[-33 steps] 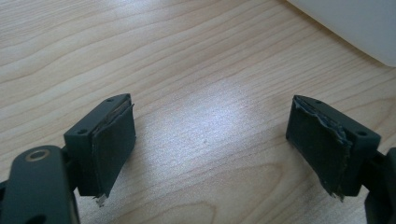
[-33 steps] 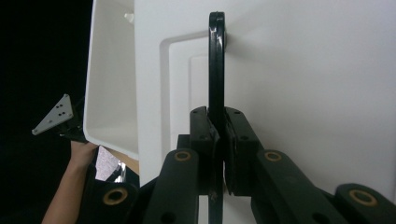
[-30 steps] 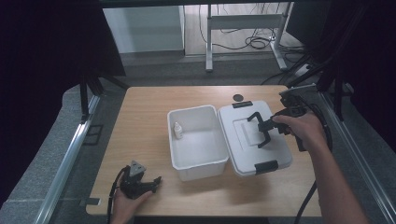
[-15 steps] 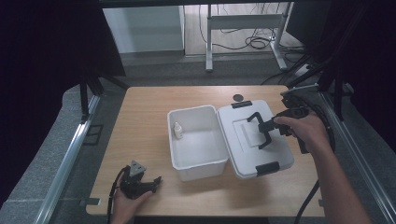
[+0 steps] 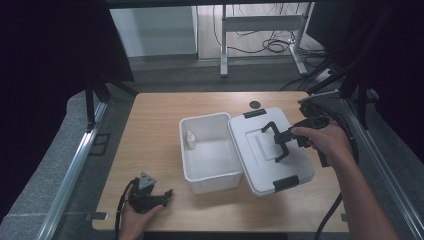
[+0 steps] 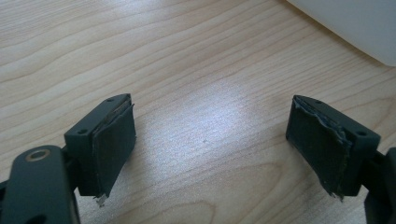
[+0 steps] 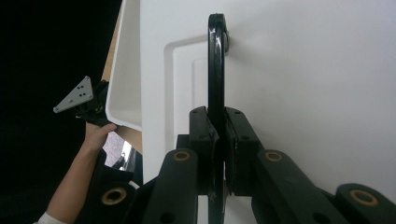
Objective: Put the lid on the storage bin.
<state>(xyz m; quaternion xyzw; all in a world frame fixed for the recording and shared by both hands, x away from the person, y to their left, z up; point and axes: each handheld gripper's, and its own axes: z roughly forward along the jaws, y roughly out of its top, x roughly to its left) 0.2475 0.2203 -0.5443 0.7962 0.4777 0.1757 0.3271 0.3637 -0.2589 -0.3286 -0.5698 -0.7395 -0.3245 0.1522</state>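
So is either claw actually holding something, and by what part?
The right claw is shut on the white lid's black handle. The left claw is open, holding nothing.

White lid (image 5: 270, 150) w/ black handle (image 5: 276, 140), tilted beside open white bin (image 5: 210, 170), small bottle (image 5: 190, 140) inside

Dark disc (image 5: 255, 105) on table (image 5: 150, 130); cables (image 5: 270, 46) beyond.

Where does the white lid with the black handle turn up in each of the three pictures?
High view: the white lid lies right of centre, beside the open white bin.
Left gripper view: no lid that I can identify.
Right gripper view: it covers the right side.
Shared landmark: its black handle, clamped by the right gripper.
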